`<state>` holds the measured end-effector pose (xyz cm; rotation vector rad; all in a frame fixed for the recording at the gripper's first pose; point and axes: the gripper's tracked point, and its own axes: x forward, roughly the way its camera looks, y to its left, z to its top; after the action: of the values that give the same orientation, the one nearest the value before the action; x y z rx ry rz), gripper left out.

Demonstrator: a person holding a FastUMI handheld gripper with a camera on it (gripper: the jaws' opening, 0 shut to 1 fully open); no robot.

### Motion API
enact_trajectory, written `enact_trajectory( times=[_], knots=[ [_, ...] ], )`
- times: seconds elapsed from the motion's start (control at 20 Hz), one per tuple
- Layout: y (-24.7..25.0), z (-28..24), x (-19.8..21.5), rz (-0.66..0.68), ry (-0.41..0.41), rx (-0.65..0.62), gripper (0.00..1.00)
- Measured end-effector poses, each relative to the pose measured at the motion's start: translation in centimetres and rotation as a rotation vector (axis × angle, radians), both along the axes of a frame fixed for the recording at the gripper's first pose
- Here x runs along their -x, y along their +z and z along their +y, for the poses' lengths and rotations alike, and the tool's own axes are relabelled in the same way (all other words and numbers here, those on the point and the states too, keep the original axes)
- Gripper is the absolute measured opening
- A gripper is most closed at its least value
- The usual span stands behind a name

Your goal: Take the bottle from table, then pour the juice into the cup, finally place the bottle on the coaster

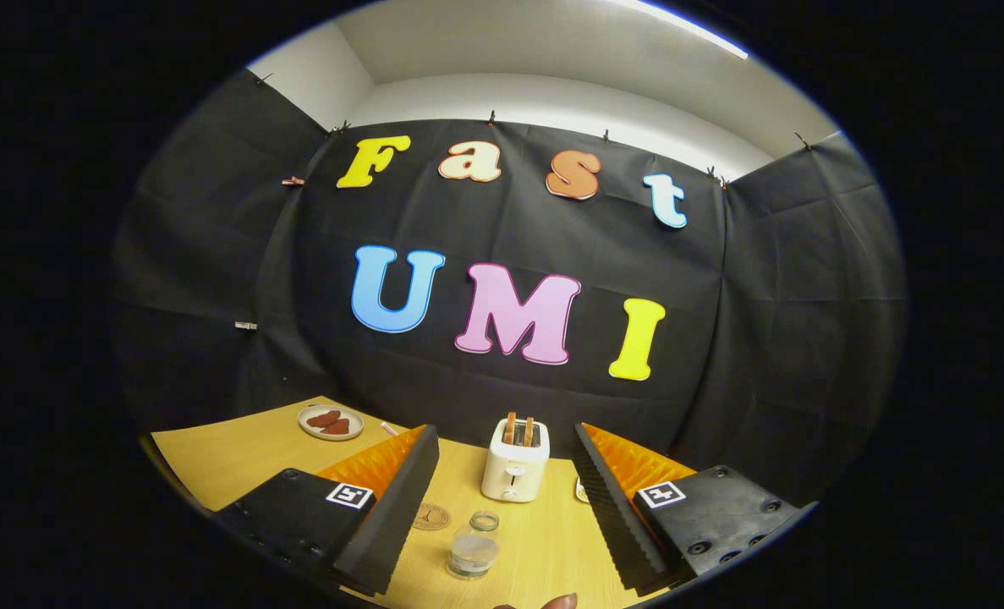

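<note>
Tongs [502,507] are spread wide, gripping nothing, above the light wooden bench [239,457]. Small clear glass bottle [473,547] sits between the fingers, round brown coaster [430,517] at its 10 o'clock, cream toaster [515,461] with toast at 12.

Your gripper [502,507] is held above the surface, level, pointing forward. Jaws spread wide, nothing between them, no contact on either pad. Both fingers [400,499] are angled outward. A fingertip [559,601] shows just beneath them.
</note>
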<state>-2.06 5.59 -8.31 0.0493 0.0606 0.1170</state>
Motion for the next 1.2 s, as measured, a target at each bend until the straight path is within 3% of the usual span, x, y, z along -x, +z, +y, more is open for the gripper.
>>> enact_trajectory(
  times=[0.75,1.2],
  knots=[
    [-20.0,3.5,-1.0,0.251,0.048,-0.051,0.97],
    [-26.9,5.2,-3.6,0.311,0.05,-0.093,0.98]
  ],
)
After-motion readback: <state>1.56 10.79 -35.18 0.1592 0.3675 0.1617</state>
